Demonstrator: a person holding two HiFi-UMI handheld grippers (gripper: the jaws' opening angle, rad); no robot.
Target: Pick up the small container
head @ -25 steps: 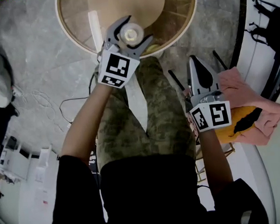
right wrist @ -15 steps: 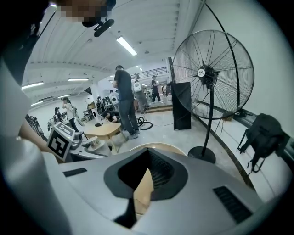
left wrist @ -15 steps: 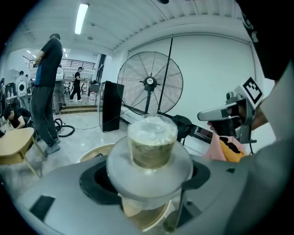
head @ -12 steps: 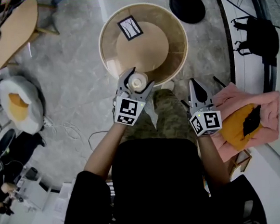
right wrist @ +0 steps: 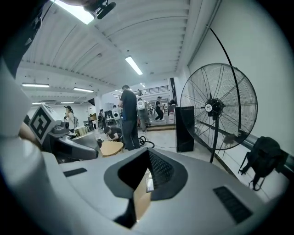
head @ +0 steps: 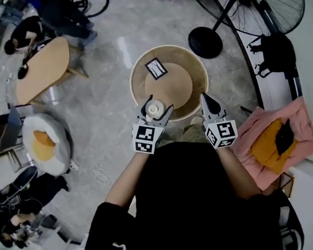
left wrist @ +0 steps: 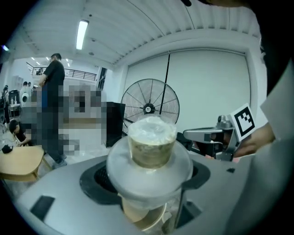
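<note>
We squeeze small container (left wrist: 151,140) in left gripper (head: 155,108). Right gripper (head: 207,99) at its 3 o'clock, pinched closed. Round table (head: 195,73) at 12 o'clock.

Round table (head: 175,88) with marker card (head: 156,68), big fan (head: 260,3) beyond, pink cloth (head: 304,131) at right, wooden table (head: 39,69) far left.

Left gripper (head: 154,112) with small container (head: 153,109) raised high off round desk (head: 195,73); right gripper (head: 208,102) lifted level beside it, away from pink cloth (head: 302,132).
</note>
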